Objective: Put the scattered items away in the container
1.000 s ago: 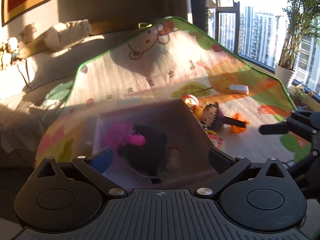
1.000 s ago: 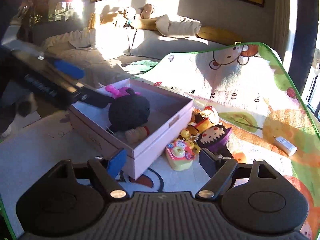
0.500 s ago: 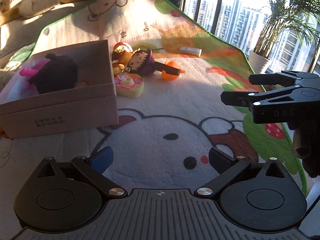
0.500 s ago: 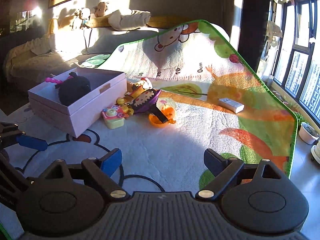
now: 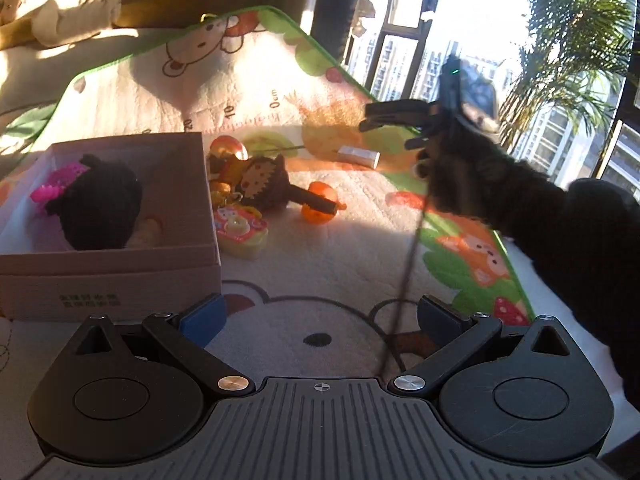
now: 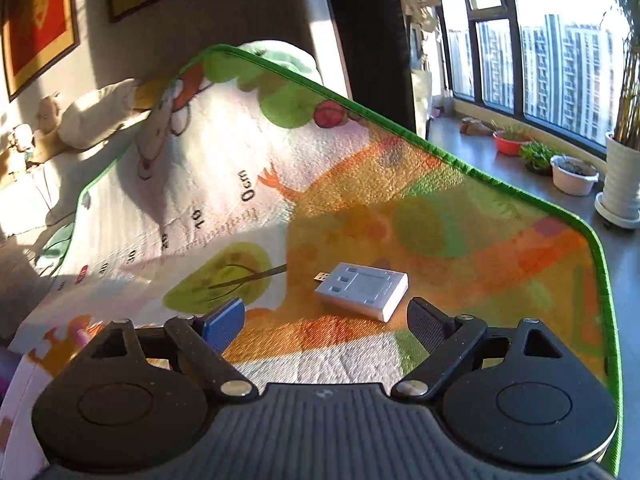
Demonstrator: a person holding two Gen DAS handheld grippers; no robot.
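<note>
A pink cardboard box [image 5: 120, 268] stands on the play mat and holds a black plush with a pink bow [image 5: 100, 208]. Beside its right wall lie a doll with a dark dress [image 5: 264, 184], a yellow-pink toy [image 5: 240, 232], an orange toy [image 5: 320, 204] and a red-gold toy [image 5: 228, 148]. A white USB card reader [image 5: 358, 156] lies farther back; it also shows in the right wrist view [image 6: 362, 290]. My left gripper [image 5: 320, 316] is open and empty, low in front of the box. My right gripper [image 6: 326, 316] is open and empty, just short of the card reader; it shows in the left wrist view [image 5: 384, 120].
The cartoon play mat [image 6: 240, 184] has a green edge [image 6: 520, 196]. A sofa with cushions [image 5: 60, 40] runs behind it. Plant pots [image 6: 574, 174] stand along the window sill on the right. A thin cord [image 5: 404, 280] hangs from the right gripper.
My right gripper has swung away from the box to the far right of the mat, up to the card reader. My left gripper has pulled back from over the box to its front.
</note>
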